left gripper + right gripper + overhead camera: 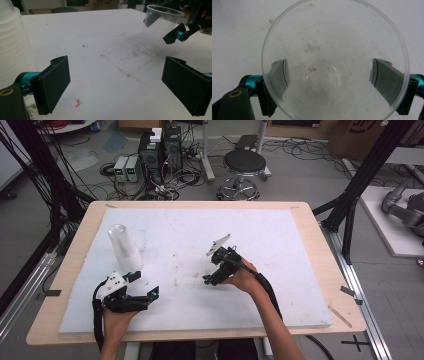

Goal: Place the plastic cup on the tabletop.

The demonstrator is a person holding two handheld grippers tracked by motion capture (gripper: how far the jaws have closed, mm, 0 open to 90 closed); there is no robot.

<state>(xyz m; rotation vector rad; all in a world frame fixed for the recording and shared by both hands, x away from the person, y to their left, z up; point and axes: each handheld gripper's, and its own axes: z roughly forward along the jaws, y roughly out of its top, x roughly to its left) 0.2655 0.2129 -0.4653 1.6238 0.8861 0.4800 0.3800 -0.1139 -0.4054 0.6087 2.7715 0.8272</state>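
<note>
A clear plastic cup point(332, 50) stands upright on the white foam mat point(260, 250). My right gripper point(332, 83) looks straight down into it, one jaw pressed against each side of its wall. The left gripper view shows the same cup point(160, 25) at the upper right, with the right gripper point(178, 33) around it. Near the front left of the mat my left gripper point(145, 284) is open with nothing between its jaws point(117, 85). A stack of clear cups point(122, 247) stands upside down just behind it, and rises at the left edge of the left gripper view as the stack point(11, 45).
The mat lies on a wooden table point(320, 250) and has brown stains near its middle point(125, 70), plus a small red scrap point(78, 103). Beyond the far edge are a black stool point(244, 165), computer boxes point(160, 152) and cables on the floor.
</note>
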